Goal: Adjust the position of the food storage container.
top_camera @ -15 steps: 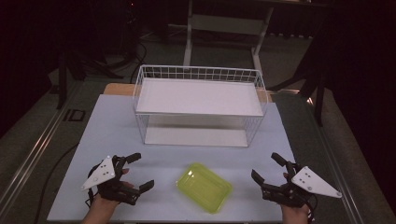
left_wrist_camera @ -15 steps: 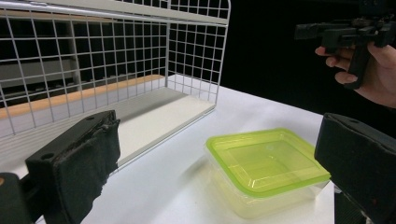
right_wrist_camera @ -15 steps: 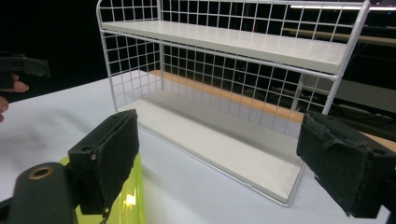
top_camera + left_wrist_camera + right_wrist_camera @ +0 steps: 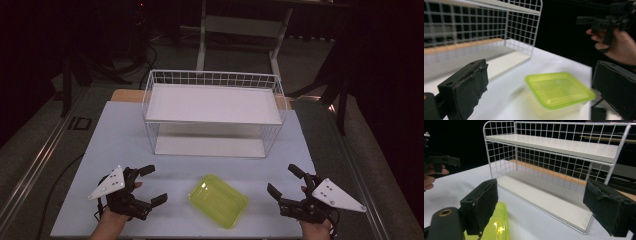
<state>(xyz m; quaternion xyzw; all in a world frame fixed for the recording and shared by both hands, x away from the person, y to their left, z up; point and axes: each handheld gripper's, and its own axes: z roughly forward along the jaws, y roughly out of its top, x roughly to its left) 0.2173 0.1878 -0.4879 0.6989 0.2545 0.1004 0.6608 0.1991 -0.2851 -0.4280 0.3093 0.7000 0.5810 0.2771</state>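
both tongs, left (image 4: pixel 146 186) and right (image 4: pixel 283 181), hang released and empty, flanking a yellow-green tray (image 4: pixel 218 200) on the table (image 4: pixel 120 145) before a wire rack (image 4: pixel 212 107). tray looks light, thin, slippery plastic; its raised rim seems the best hold.

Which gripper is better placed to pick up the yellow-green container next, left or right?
Probably left. The left gripper is open and aimed at the yellow-green container, which lies between its jaws' line of sight; the right gripper, also open, faces the wire shelf.
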